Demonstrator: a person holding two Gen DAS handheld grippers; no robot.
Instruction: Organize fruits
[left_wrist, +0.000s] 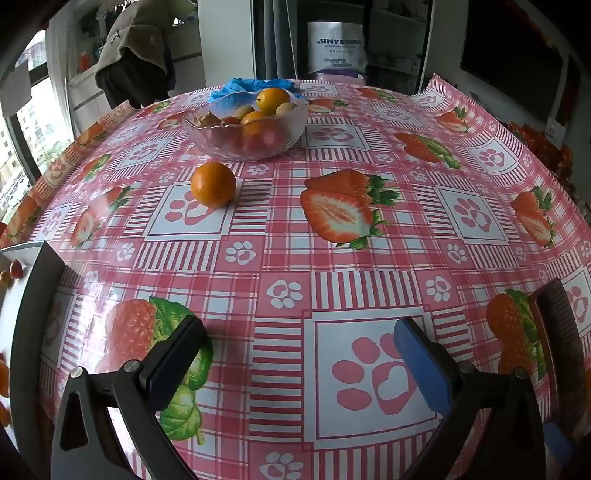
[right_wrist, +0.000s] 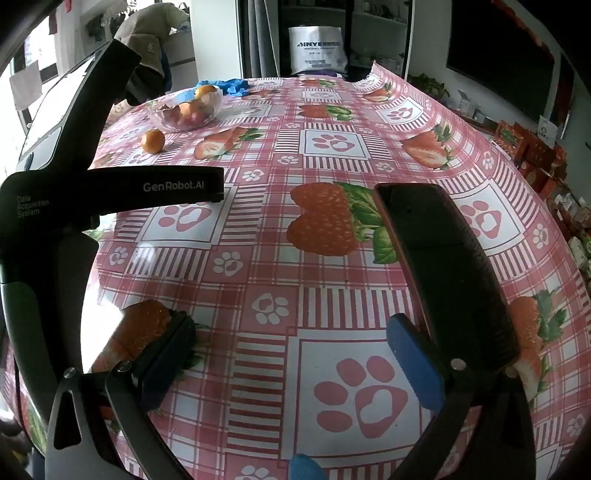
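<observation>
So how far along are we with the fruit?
Done: several fruits sit in the bowl. In hand: nothing; the left hand-held gripper and right hand-held gripper are both open and empty. Left: one orange on the table beside the bowl.

Daylight enters from the window (left_wrist: 33, 122) at about nine o'clock in both views, leaving the room moderately bright. The glossy tablecloth (left_wrist: 280, 236) throws white glare near eight o'clock in the right wrist view. Soft shadows fall toward three o'clock. Fisheye bending curves the table edges strongly, corners go black, and the far-left rim smears into blur.
</observation>
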